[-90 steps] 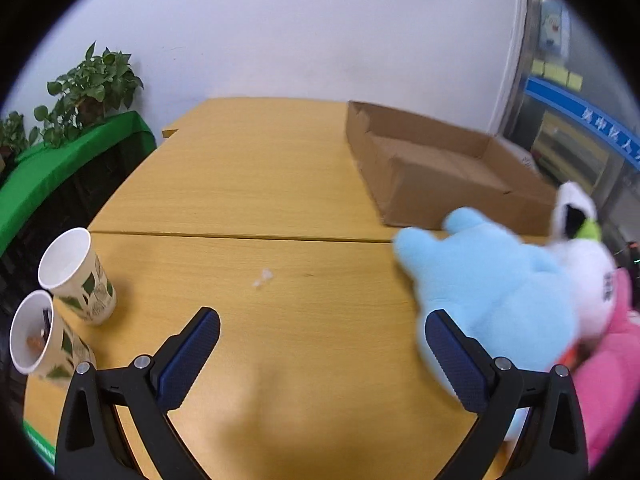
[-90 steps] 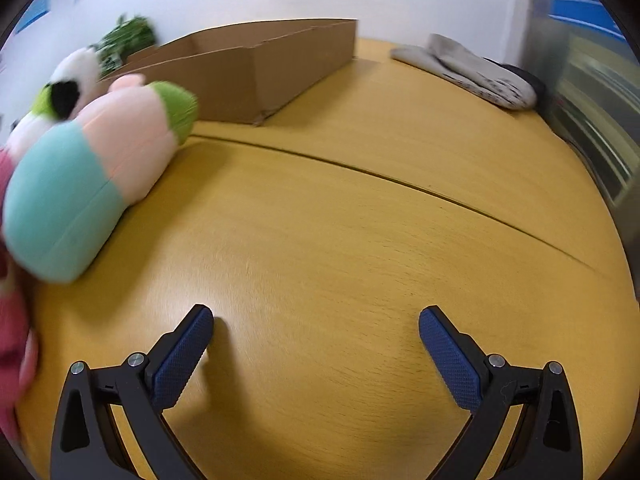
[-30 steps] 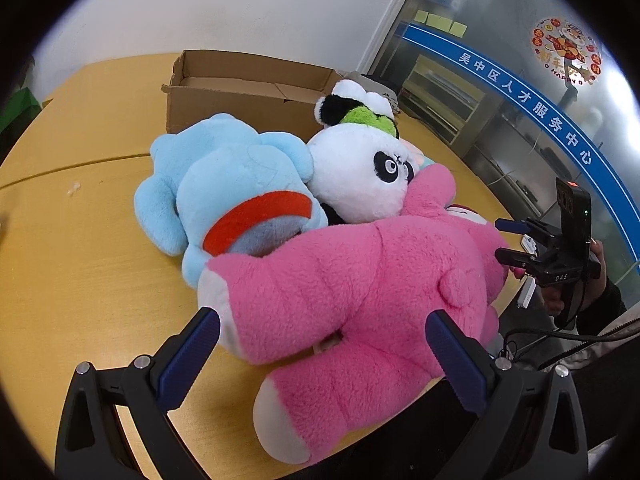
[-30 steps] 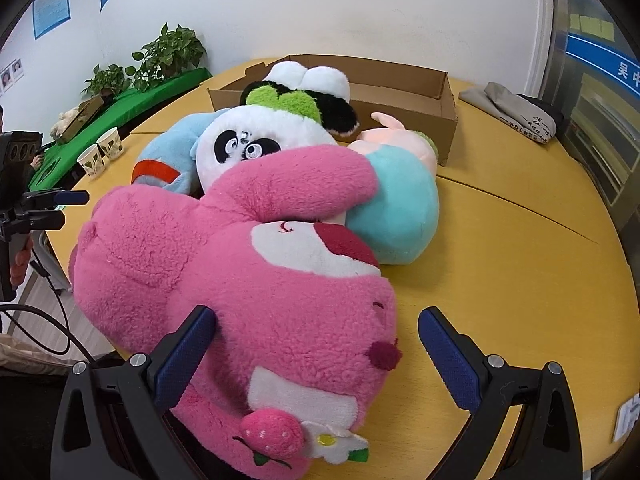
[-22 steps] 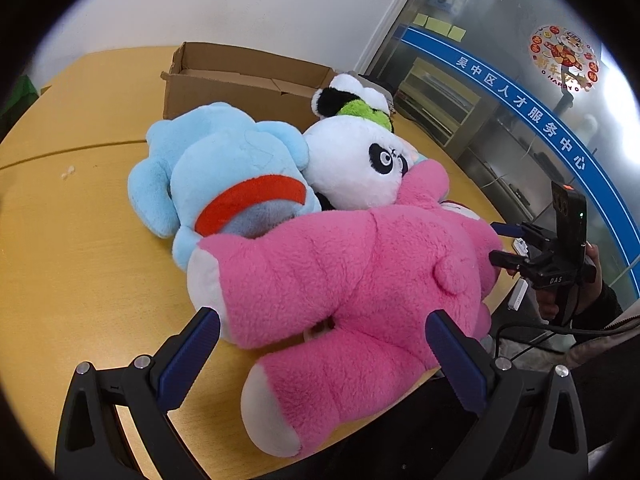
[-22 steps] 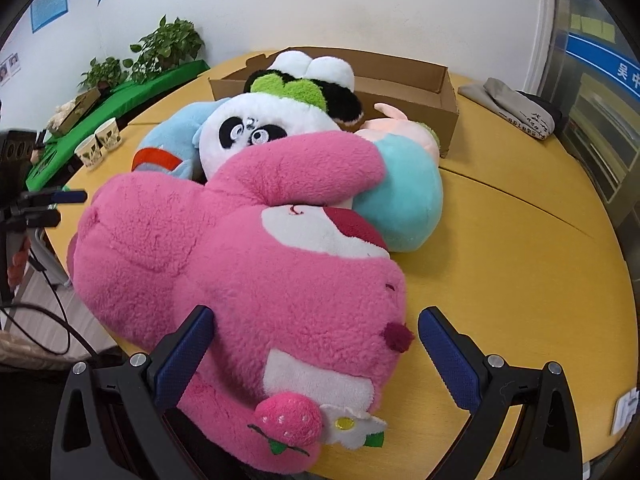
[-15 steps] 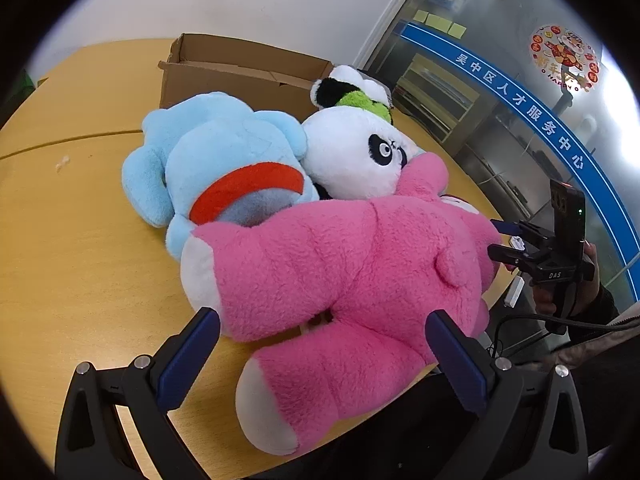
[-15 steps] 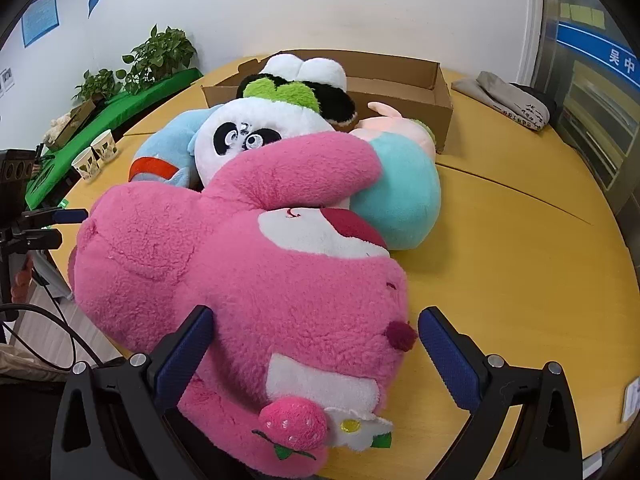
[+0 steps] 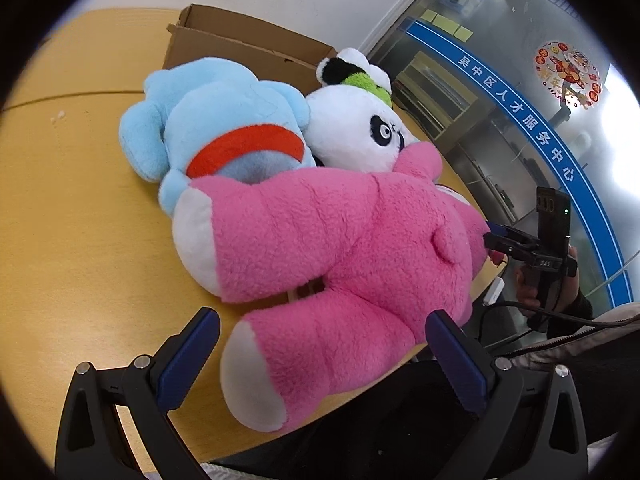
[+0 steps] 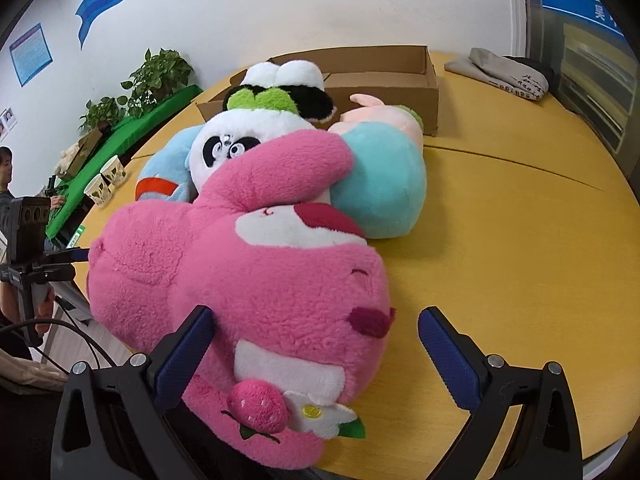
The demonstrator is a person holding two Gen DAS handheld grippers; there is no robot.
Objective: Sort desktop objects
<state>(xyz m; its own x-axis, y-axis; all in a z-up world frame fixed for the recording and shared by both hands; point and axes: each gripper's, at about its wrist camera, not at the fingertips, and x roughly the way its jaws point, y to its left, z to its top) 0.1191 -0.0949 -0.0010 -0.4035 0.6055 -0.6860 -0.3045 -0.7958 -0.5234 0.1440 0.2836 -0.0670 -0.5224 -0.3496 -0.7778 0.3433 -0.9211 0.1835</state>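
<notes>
Down the left wrist camera, my left gripper (image 9: pixel 322 344) hangs with its blue pads wide apart, the pink plush bear's (image 9: pixel 344 248) leg lying between them, nothing clamped. Its legs stick out past the edge of the wooden table (image 9: pixel 80 216). Behind it lies the blue plush (image 9: pixel 216 120) with a red band, and right beside that the panda plush (image 9: pixel 356 128), pressed against the cardboard box (image 9: pixel 240 46). Off to the right I see my right gripper in a hand at the bear's far side.

Over on the right wrist camera, my right gripper (image 10: pixel 316 340) is also spread open, straddling the bear's head (image 10: pixel 256 280), left pad touching the fur. A teal-and-peach plush (image 10: pixel 384 184) sits against the bear's raised arm. Two paper cups (image 10: pixel 106 182) stand far left near the green plants (image 10: pixel 156 76).
</notes>
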